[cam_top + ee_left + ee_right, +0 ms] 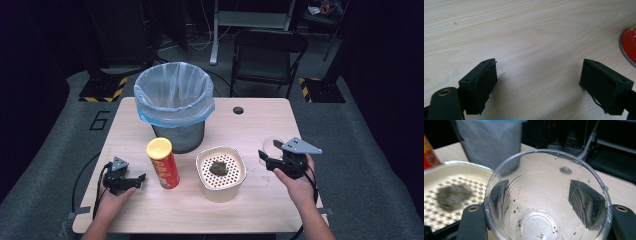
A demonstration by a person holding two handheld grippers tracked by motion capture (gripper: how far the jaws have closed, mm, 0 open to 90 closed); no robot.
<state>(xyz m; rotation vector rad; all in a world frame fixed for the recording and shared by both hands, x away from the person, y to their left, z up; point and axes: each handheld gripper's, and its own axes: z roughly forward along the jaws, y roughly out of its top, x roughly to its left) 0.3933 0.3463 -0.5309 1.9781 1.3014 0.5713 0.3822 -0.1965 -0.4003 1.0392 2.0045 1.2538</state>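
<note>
A clear plastic cup (531,225) with dark specks inside sits between the jaws of my right gripper (541,195), whose pads press on its walls. In the high view that gripper (267,155) holds the cup (272,146) just right of a white container (220,192) with a perforated insert. A dark clump (218,168) lies on the insert, and in the right gripper view the clump (454,196) lies left of the cup. My left gripper (140,179) rests low at the table's front left. It (539,82) is open, with only bare wood between its pads.
A red chip can with a yellow lid (163,164) stands between the left gripper and the container. Behind them stands a mesh waste bin with a blue liner (175,100). The table has a cable hole (238,110); a folding chair (267,55) stands beyond the far edge.
</note>
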